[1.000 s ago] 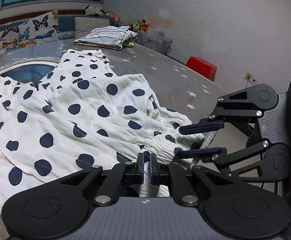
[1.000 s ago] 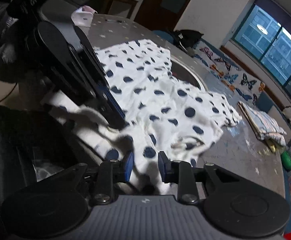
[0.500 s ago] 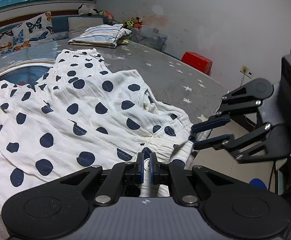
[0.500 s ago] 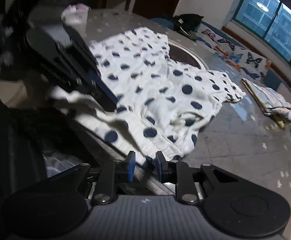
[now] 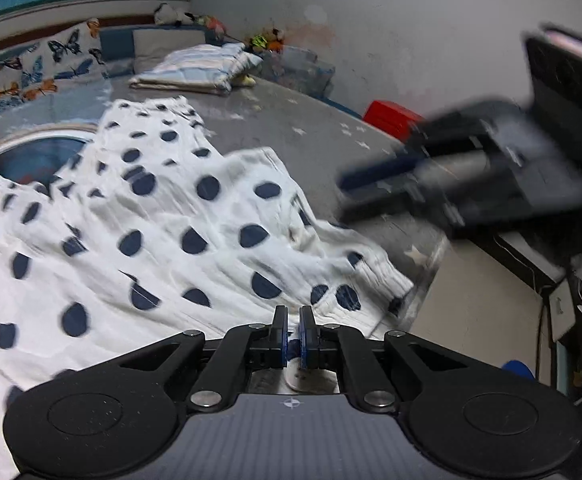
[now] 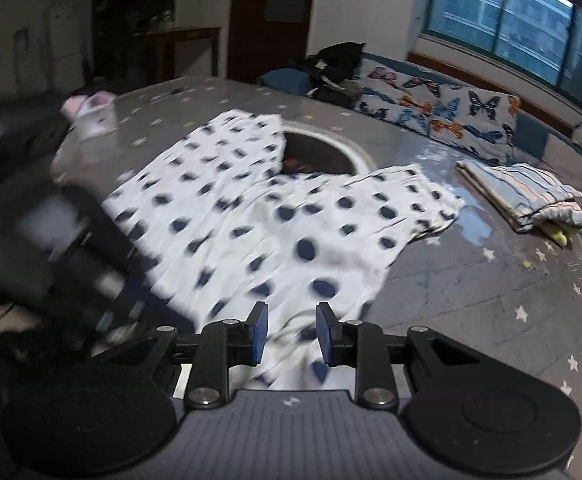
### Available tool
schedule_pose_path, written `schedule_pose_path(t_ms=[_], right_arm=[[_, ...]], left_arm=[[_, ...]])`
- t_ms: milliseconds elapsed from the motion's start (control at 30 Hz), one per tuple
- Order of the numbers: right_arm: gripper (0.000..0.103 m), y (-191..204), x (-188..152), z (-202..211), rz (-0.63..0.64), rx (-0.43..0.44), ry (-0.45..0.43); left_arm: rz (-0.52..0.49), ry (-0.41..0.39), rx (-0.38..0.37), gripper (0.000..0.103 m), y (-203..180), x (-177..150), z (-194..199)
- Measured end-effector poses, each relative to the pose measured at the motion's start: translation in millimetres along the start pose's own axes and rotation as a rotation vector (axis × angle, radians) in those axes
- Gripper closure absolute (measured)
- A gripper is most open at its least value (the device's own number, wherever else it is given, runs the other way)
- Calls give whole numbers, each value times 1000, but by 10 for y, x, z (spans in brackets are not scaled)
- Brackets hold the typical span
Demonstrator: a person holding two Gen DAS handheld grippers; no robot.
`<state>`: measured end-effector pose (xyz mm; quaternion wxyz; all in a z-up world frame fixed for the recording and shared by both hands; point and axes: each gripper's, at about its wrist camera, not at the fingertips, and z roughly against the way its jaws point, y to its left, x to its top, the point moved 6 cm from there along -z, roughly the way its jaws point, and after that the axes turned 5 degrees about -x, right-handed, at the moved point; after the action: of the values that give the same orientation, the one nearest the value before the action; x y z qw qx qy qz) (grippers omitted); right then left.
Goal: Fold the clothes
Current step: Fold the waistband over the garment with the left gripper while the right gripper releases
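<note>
Only left gripper (image 5: 293,330) pinching polka-dot garment (image 5: 163,236)

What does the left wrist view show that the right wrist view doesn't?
Only the left wrist view: a red box by the wall, and the left tongs pinched shut on the white navy-dotted garment. Only the right wrist view: a pink-white cup and the right tongs open. Both: that garment and the folded striped cloth.

Both the left gripper (image 5: 293,326) and right gripper (image 6: 291,332) share one build: matte black linkage arms with silver screws, blue finger pads (image 6: 260,330), round black discs flanking a ribbed grey body with a small emblem.
</note>
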<state>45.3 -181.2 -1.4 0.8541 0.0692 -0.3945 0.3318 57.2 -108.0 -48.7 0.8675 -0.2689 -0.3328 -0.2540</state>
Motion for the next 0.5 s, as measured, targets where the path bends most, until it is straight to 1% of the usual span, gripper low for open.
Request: schedule_pose_path(t_ms=[33, 100, 233, 367, 500], right_arm=[[75, -55, 40, -37, -12, -1, 1], [68, -200, 154, -139, -47, -1, 5], [67, -481, 401, -437, -94, -8, 14], [67, -796, 609, -882, -175, -4, 62], [66, -1067, 724, -1281, -208, -43, 101]], left_arm=[[4, 2, -10, 96, -5, -8, -10], [7, 9, -31, 96, -13, -20, -22], [3, 28, -70, 96, 3, -41, -19], [8, 54, -124, 96, 42, -90, 32], [11, 86, -173, 96, 90, -145, 112]])
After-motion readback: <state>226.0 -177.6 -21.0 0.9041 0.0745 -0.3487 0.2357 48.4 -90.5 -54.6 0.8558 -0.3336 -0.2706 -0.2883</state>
